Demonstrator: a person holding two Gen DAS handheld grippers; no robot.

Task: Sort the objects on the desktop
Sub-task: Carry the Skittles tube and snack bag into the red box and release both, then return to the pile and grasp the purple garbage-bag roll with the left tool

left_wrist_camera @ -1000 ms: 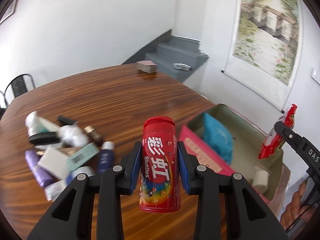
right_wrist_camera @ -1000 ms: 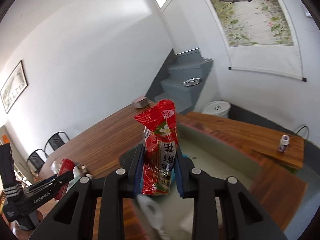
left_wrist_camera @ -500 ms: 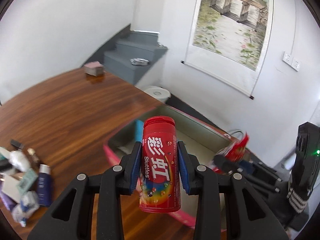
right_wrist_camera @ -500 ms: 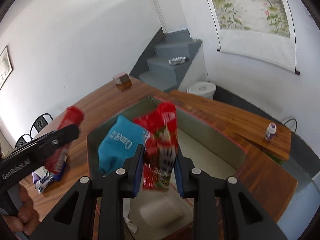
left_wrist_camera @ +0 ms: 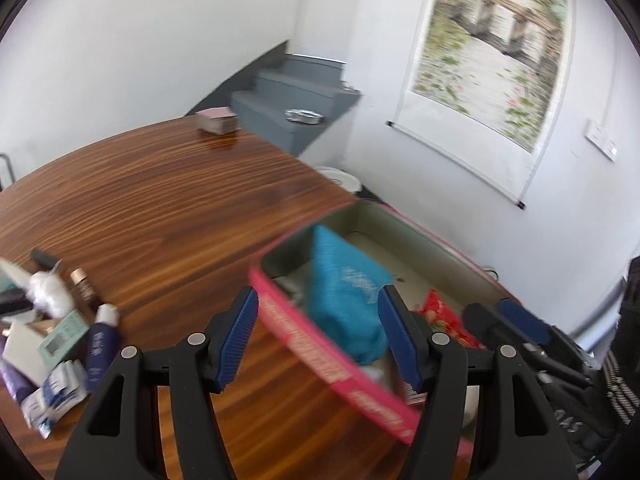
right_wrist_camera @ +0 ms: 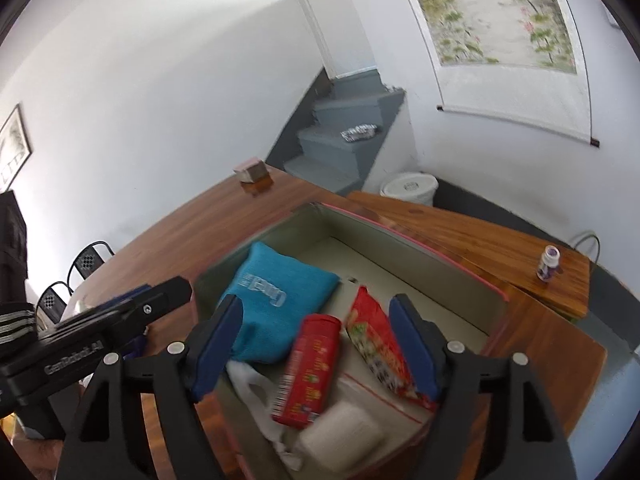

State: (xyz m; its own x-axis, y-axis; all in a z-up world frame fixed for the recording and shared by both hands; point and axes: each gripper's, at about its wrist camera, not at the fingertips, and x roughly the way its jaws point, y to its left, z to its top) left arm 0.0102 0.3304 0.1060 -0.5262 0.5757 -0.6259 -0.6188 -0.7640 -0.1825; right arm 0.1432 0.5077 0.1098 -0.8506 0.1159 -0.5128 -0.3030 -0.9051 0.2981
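A pink-sided box [left_wrist_camera: 320,356] with a grey-green inside [right_wrist_camera: 404,256] stands at the table's right end. In it lie a blue pouch [right_wrist_camera: 272,296], a red Skittles tube [right_wrist_camera: 308,368], a red snack packet [right_wrist_camera: 380,344] and white items [right_wrist_camera: 340,432]. My left gripper [left_wrist_camera: 316,336] is open and empty over the box's near wall. My right gripper [right_wrist_camera: 316,344] is open and empty above the box. The blue pouch [left_wrist_camera: 344,296] and red packet [left_wrist_camera: 444,316] also show in the left wrist view.
A pile of small toiletries [left_wrist_camera: 56,328] lies on the wooden table [left_wrist_camera: 160,208] at the left. A small pink block [left_wrist_camera: 218,120] sits at the far edge. A small bottle [right_wrist_camera: 548,262] stands on a side board. Chairs [right_wrist_camera: 84,264] stand beyond the table.
Both grippers opened. The Skittles tube left my left gripper and the red packet left my right gripper; both now lie in the box. The left view swung back toward the table.
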